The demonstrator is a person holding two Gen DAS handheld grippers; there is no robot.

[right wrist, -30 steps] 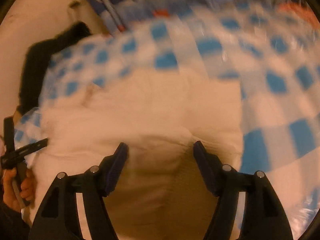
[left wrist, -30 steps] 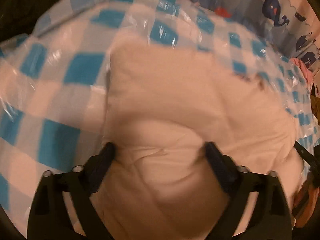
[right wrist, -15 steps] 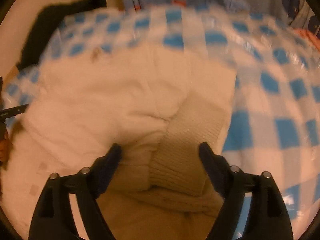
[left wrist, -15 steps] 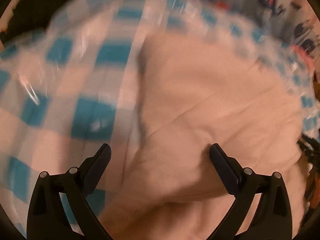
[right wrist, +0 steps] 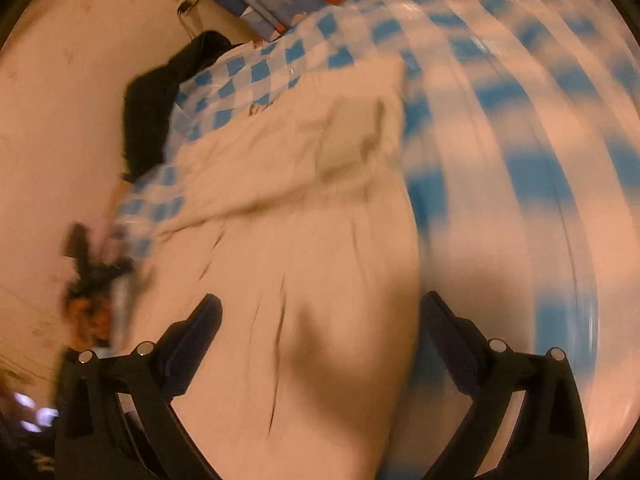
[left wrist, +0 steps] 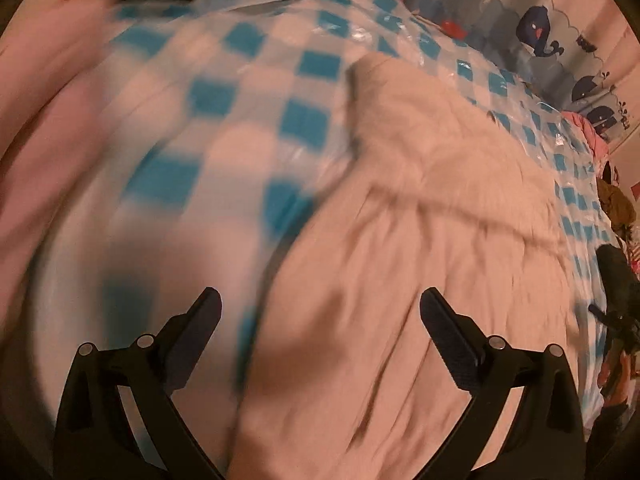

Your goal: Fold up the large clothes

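A large cream-white garment (left wrist: 432, 216) lies folded on a blue-and-white checked plastic sheet (left wrist: 224, 92). It also shows in the right wrist view (right wrist: 304, 216), with a ribbed cuff or hem (right wrist: 360, 136) lying on top near its far end. My left gripper (left wrist: 320, 320) is open and empty, above the garment's left edge. My right gripper (right wrist: 320, 320) is open and empty, above the garment's right edge. Both views are blurred by motion.
A whale-print curtain (left wrist: 532, 28) hangs behind the sheet. A dark cloth (right wrist: 156, 96) lies at the sheet's far corner by a bare wall (right wrist: 60, 120). Pink clothes (left wrist: 596, 136) sit at the right. The other gripper shows at each view's edge (left wrist: 616, 312).
Both grippers have pulled back and off the garment, the left swinging leftward and the right rightward. The garment's fold now lies flat, no longer between the fingers.
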